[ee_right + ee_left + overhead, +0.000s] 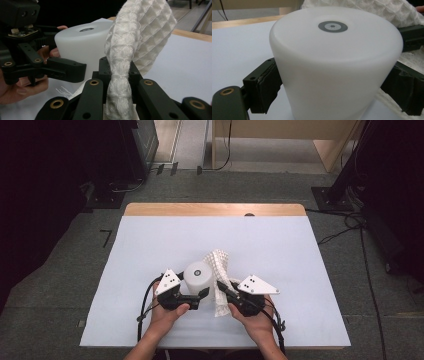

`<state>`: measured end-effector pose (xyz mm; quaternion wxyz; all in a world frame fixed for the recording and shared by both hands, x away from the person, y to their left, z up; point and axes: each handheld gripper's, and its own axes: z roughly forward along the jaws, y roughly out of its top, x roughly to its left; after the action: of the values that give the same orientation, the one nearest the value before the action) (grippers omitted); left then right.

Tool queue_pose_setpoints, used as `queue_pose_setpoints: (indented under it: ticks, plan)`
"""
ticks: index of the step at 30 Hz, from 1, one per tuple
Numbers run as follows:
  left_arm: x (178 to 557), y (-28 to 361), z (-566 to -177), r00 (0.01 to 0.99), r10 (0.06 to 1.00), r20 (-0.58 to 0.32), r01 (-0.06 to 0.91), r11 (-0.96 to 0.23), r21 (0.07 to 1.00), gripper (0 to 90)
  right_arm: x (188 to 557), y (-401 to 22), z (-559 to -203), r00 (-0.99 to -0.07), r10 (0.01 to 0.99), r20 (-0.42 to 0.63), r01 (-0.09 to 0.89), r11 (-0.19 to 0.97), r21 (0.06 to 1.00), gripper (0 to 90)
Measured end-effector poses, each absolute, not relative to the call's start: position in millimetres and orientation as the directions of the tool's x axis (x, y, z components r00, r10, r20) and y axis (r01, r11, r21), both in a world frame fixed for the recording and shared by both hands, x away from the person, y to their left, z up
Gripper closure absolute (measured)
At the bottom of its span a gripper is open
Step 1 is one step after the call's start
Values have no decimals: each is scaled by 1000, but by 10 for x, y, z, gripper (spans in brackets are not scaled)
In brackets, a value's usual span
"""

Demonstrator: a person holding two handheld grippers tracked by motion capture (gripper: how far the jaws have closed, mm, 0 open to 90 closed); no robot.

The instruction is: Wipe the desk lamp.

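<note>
While the left gripper point(202, 293) clamps the white cup point(198, 276), the right gripper point(220, 286) pinches the waffle cloth point(218, 265) at the cup's 3 o'clock. Risk: tugging cloth may topple cup.

The squat white plastic cylinder point(334, 65) looks smooth and softly matt, the white waffle-weave cloth point(136, 37) rough, and the pale counter point(150, 245) matt with a wooden edge.

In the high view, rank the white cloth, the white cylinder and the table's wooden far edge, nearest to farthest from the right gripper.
1. White cloth: pinched in the right gripper, its free end hanging over toward the table's far side.
2. White cylinder: just left of the cloth, between the left gripper's jaws.
3. Wooden far edge: across the table, farthest off.
</note>
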<state>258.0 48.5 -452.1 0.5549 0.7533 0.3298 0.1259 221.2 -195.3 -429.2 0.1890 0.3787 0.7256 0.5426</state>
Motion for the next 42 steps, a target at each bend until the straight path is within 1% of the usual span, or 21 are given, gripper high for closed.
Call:
queue_pose_setpoints:
  ticks: [3,6,9,14,19,23,25,28,34,39,42]
  plan:
    - [2595,518,-4495,739,647,-188,360,-144,922,87,2211,-1914,-4357,-646,752,132,358,146,922,802]
    - [2616,599,-4460,734,646,-209,362,-111,926,87,2253,-1867,-4497,-647,748,145,400,171,901,801]
    - [2628,618,-4457,735,645,-210,359,-108,927,87,2281,-1804,-4616,-653,741,159,434,194,880,800]
    - [2632,568,-4518,742,636,-212,372,-127,920,87,2287,-1808,-4606,-639,753,156,432,183,883,800]
    - [2624,531,-4529,744,643,-183,352,-145,925,88,2268,-1919,-4456,-636,755,160,389,135,911,800]
    - [2660,565,-4560,723,671,-164,330,-127,935,87,2289,-1973,-4461,-623,769,145,386,141,911,798]
    - [2674,572,-4588,715,686,-135,308,-135,942,87,2311,-2021,-4479,-606,781,150,393,130,910,798]
    - [2678,562,-4641,710,698,-92,297,-179,938,87,2326,-2074,-4496,-588,795,148,401,128,907,798]
    - [2557,541,-4719,713,701,3,243,-250,937,87,2371,-2128,-4537,-577,802,154,411,122,903,797]
    - [2500,534,-4755,681,732,-23,274,-226,935,87,2405,-2161,-4555,-571,803,173,427,110,898,796]
    - [2438,478,-4755,623,781,-46,305,-188,934,66,2415,-2162,-4555,-568,803,179,430,104,897,794]
